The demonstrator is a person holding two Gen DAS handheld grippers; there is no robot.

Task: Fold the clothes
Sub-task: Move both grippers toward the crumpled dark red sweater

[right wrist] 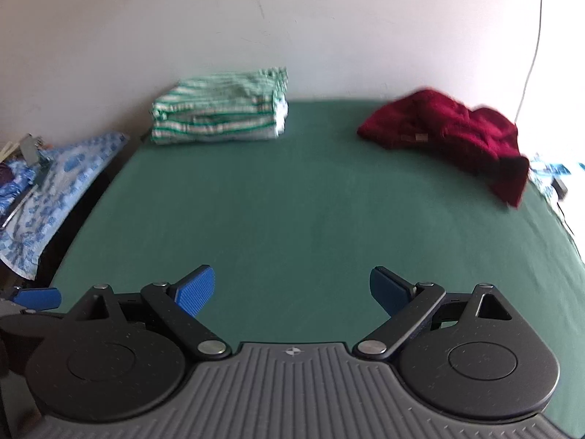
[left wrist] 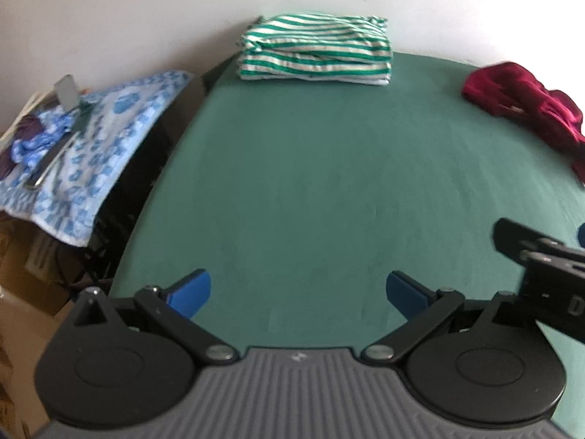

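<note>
L wrist view alone shows the blue-print cloth (left wrist: pixel 98 139) w/ its clutter in full, then folded striped clothes (left wrist: pixel 314 51) at the green table (left wrist: pixel 310 190) back edge, red garment (right wrist: pixel 457 135) crumpled back-R, whole only in R view; left gripper (left wrist: pixel 298 292) & right gripper (right wrist: pixel 292 289) gape wide, empty; no legible writing.

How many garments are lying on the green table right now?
2. A folded green-striped garment sits at the far edge by the wall, left of centre; a crumpled dark red garment lies at the far right. The striped stack may hold more than one piece.
</note>
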